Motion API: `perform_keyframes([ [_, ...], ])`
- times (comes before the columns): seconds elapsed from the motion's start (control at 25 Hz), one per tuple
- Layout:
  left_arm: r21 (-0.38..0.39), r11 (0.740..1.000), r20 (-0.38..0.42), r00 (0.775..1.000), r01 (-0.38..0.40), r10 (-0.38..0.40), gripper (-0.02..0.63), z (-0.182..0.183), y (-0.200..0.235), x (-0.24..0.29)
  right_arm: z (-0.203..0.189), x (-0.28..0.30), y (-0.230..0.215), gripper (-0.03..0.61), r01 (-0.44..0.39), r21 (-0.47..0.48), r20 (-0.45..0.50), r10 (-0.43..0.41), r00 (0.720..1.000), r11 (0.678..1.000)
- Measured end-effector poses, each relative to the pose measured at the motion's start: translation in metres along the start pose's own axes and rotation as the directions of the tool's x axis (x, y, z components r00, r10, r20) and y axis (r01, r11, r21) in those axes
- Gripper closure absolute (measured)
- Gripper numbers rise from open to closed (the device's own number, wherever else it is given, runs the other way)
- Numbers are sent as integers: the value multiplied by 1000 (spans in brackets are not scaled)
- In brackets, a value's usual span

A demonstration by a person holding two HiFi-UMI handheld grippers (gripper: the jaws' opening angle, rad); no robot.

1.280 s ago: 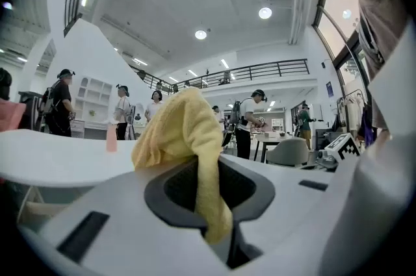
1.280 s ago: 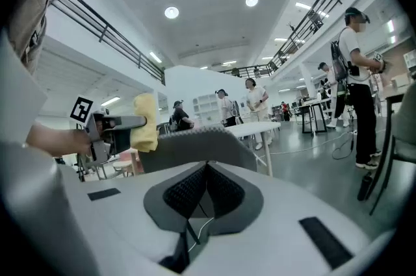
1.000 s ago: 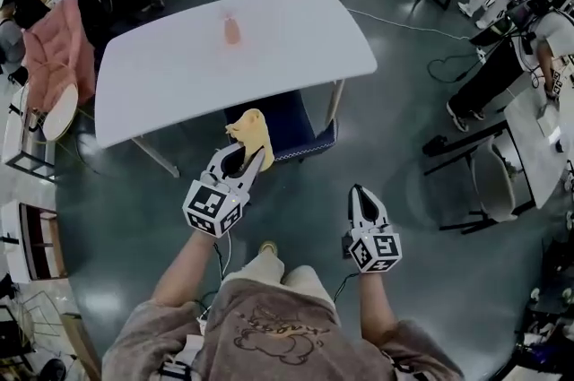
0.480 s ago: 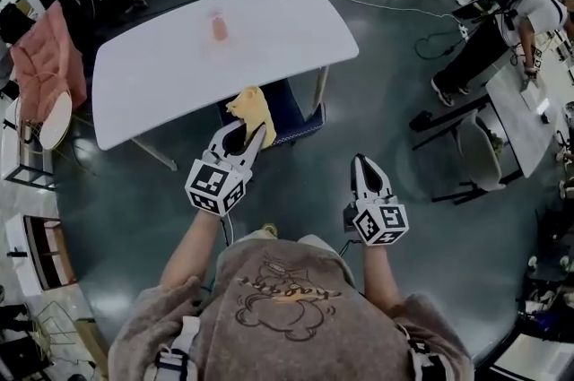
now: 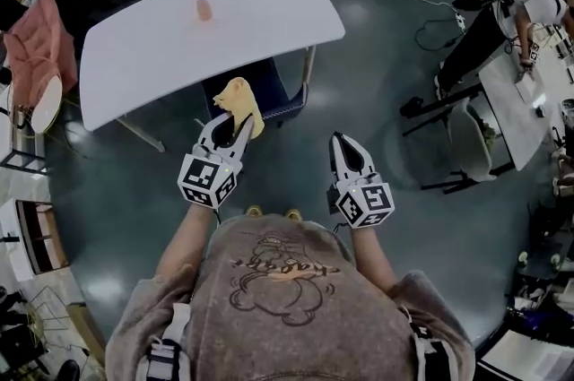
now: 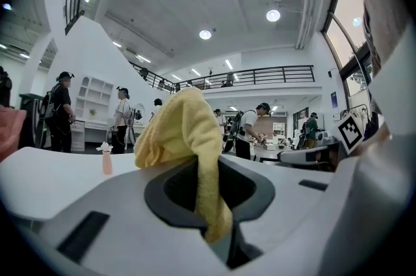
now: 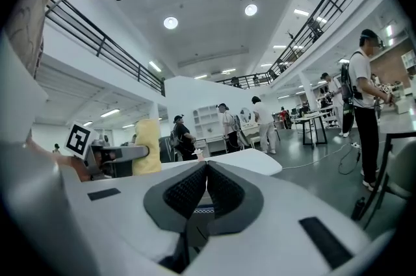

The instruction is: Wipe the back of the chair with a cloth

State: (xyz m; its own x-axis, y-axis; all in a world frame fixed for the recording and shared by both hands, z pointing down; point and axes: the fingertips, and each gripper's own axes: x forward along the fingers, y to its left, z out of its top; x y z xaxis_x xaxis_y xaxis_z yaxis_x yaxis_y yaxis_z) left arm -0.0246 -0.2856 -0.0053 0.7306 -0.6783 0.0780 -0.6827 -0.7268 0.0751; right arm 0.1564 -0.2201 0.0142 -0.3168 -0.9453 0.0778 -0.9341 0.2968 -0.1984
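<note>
Both forearms reach forward from the body, side by side and well apart. The left claw (image 5: 224,126) has its jaws pressed on a yellow cloth (image 5: 239,99). The right claw (image 5: 341,142) has its jaws closed together, pad against pad.

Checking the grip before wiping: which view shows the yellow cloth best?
The left gripper view: the yellow cloth fills the middle, pinched in the left tool's shut jaws. The head view shows the cloth small, bunched at the tool's tip; the right gripper view catches only a distant strip.
</note>
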Motion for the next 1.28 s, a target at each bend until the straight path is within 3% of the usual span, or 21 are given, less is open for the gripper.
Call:
perform_keyframes([
  [0.48,-15,995,-28,995,-101,101,551,-57,-9,-12,-26,4,-23,552,14,-35,-40,-16,999,999],
  [0.72,-52,991,-24,993,-120,119,551,-58,-11,-7,-28,7,-24,554,1,-40,-47,-3,999,999],
  [1.28,-45,988,-46,988,-151,149,551,-53,1,-16,-30,18,-12,554,-10,-57,-57,7,998,998],
])
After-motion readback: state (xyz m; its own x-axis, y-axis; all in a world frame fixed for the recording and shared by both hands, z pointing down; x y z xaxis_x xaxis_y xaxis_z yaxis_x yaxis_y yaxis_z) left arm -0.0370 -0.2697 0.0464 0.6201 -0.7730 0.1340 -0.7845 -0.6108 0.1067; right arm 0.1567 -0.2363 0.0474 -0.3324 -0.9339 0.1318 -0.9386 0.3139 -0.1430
